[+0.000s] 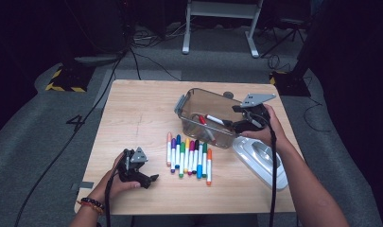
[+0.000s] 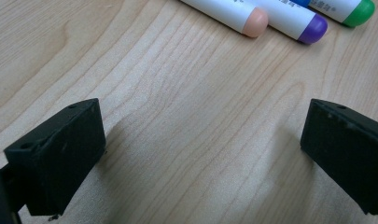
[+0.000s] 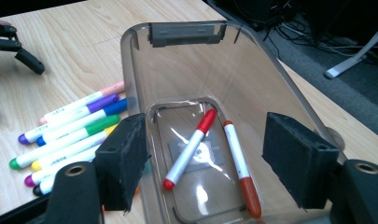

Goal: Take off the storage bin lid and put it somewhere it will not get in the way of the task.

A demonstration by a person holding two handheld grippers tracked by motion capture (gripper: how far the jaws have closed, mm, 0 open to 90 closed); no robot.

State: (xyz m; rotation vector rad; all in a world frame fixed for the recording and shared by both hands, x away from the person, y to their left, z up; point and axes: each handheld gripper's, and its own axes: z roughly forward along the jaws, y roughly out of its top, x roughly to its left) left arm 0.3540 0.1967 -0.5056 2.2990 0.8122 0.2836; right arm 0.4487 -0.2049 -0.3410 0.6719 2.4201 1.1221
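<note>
In the high view, the worktop (image 1: pixel 132 123) is pale wood. A clear bin (image 1: pixel 205 116) sits right of centre, tilted, with markers inside it. The right gripper (image 1: pixel 241 124) hovers at the bin's right rim, held in a hand from the lower right. Below the bin a row of markers (image 1: pixel 189 158) lies side by side, caps toward the top of the frame. A white lid (image 1: pixel 260 161) lies just right of the row, near the forearm. The left gripper (image 1: pixel 149 179) rests low at the lower left of the worktop, well apart from the row.

In the left gripper view, the jaws stand spread wide over bare wood with nothing between them. Three marker tips show along the top edge: peach marker (image 2: pixel 254 21), purple marker (image 2: pixel 312 29) and green marker (image 2: pixel 359 11).

In the right gripper view, the jaws are spread, nothing between them, and look down into the bin (image 3: pixel 270 79). Two markers lie on its floor: a red marker (image 3: pixel 191 147) in the centre and an orange marker (image 3: pixel 240 168) just to its right, their upper ends close together. The marker row (image 3: pixel 70 135) lies at the left outside the bin wall, and the left gripper (image 3: pixel 18 49) shows at the upper left.
</note>
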